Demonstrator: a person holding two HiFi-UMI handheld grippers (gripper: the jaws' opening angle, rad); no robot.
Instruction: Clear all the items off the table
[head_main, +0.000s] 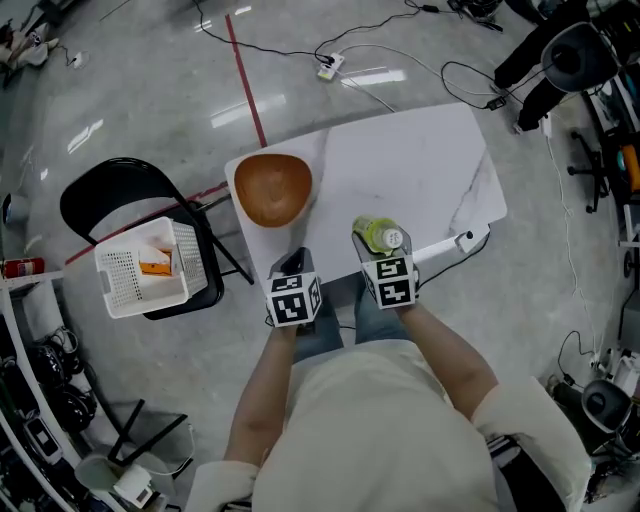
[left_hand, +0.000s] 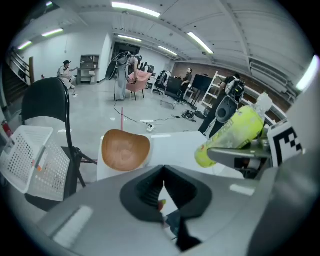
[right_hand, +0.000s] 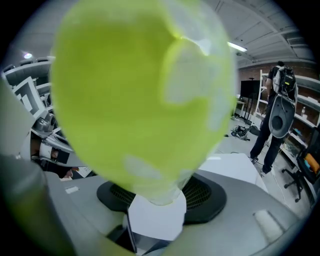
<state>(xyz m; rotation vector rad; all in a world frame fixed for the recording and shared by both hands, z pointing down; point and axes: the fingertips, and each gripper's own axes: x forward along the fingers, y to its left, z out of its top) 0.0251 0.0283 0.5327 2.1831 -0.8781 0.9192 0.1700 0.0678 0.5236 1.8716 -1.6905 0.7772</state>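
From the head view, the right gripper (head_main: 381, 246) has the green bottle (head_main: 377, 235) between its jaws. It holds the bottle up over the near edge of the white table (head_main: 420, 165). The left gripper (head_main: 291, 264) is beside it, near the brown bowl (head_main: 272, 188). The bowl sits on the left corner of the table. A white basket (head_main: 118, 280) rests on a black chair (head_main: 100, 195), just left of the table. There is an orange thing (head_main: 155, 266) inside it.

In the left gripper view, the left gripper's (left_hand: 162, 172) jaws are pressed together. I think nothing is in them, but the gap is dark and hard to see into. The bowl (left_hand: 125, 149) is just ahead. The bottle (left_hand: 232, 132) is off to the right, lying on its side in the other gripper. The basket (left_hand: 30, 160) is far to the left.

In the right gripper view, the bottle (right_hand: 145, 95) fills almost the whole picture. Its white cap (right_hand: 155, 215) points back at the camera. The right gripper (right_hand: 160, 200) is squeezing the bottle at about half its full width.

The job now looks like taking the bottle to the basket. To do it well, hold tight, because a round bottle can slip. Carry it high over the bowl so it does not bump it. Go down into the basket first, then let go. The left gripper will need to open wide for the bowl.
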